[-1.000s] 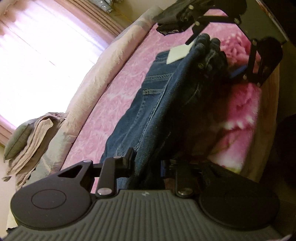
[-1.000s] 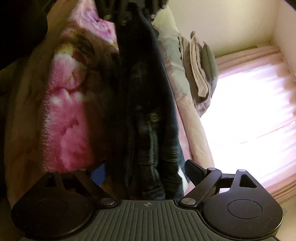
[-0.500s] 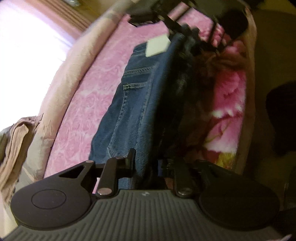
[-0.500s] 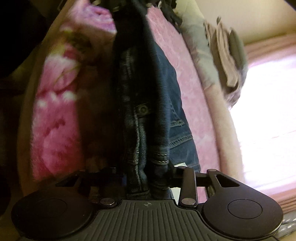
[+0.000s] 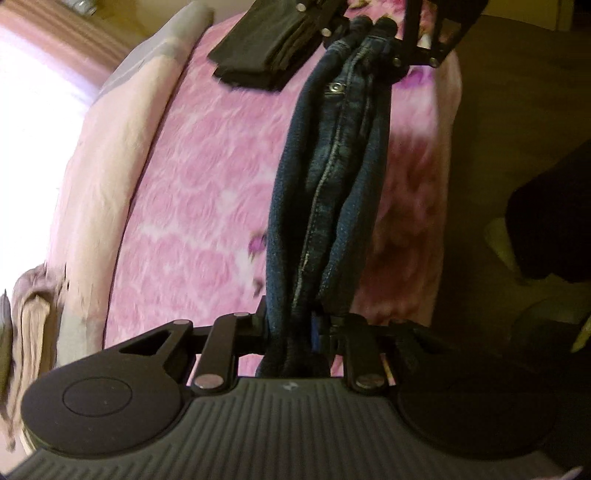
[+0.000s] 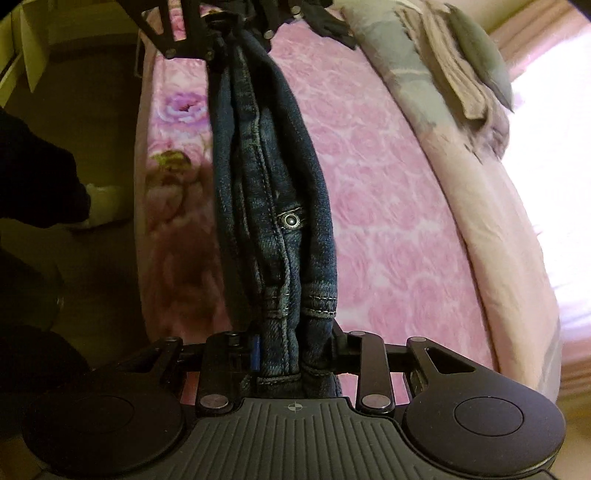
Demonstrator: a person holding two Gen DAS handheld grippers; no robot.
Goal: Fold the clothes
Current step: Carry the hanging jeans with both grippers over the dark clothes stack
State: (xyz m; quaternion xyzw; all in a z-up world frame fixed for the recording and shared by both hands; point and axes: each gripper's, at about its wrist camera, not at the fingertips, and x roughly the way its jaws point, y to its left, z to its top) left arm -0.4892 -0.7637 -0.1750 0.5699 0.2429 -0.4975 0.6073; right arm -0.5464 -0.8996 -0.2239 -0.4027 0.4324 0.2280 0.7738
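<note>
Dark blue jeans point(image 5: 325, 192) hang bunched and stretched between my two grippers, above a pink rose-patterned bed point(image 5: 207, 177). In the left wrist view my left gripper point(image 5: 295, 328) is shut on one end of the denim, and the right gripper point(image 5: 369, 33) holds the other end at the top. In the right wrist view my right gripper point(image 6: 291, 343) has the waistband of the jeans point(image 6: 273, 192) between its fingers. Its jaws are closing and pressing on the cloth. The metal button point(image 6: 291, 220) shows mid-span, and the left gripper point(image 6: 229, 37) is at the far end.
A folded black garment point(image 5: 266, 48) lies at the far end of the bed. A pale pink quilt point(image 6: 498, 221) runs along the window side, with a pile of beige cloth and a grey pillow point(image 6: 465, 62). Brown floor point(image 5: 498, 92) and a person's dark leg point(image 5: 546, 221) lie beside the bed.
Both grippers have risen, lifting the jeans off the bed. The right gripper, open a second ago, has closed on the waistband. The left has kept its grip.
</note>
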